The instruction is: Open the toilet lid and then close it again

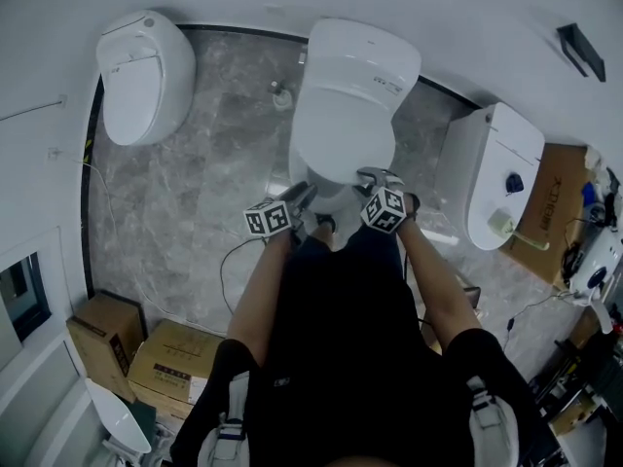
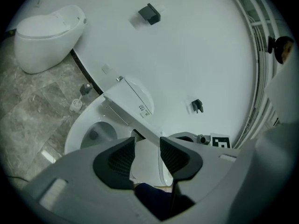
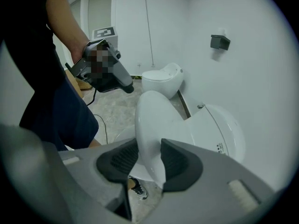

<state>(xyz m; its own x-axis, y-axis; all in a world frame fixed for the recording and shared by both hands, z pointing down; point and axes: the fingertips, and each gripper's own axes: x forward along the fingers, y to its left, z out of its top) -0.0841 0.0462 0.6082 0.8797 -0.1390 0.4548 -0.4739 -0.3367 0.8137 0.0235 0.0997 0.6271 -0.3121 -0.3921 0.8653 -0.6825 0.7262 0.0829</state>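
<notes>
Grey marble floor (image 1: 219, 173): your left gripper (image 1: 304, 195) and right gripper (image 1: 378, 175) straddle the toilet lid (image 1: 346, 134) front rim, jaws slackened apart.

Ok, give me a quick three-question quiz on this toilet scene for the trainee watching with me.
1. True or false: the middle toilet's lid lies flat on the seat.
2. What stands between the jaws of the left gripper and the right gripper? A) the lid's front edge B) a toilet brush C) a cable
3. In the head view, where do the cardboard boxes stand?
Key: 1 false: it is tilted up, with the bowl showing beneath it. 2 A: both pairs of jaws stand apart around that edge. 3 Lower left, on the floor by the wall.
</notes>
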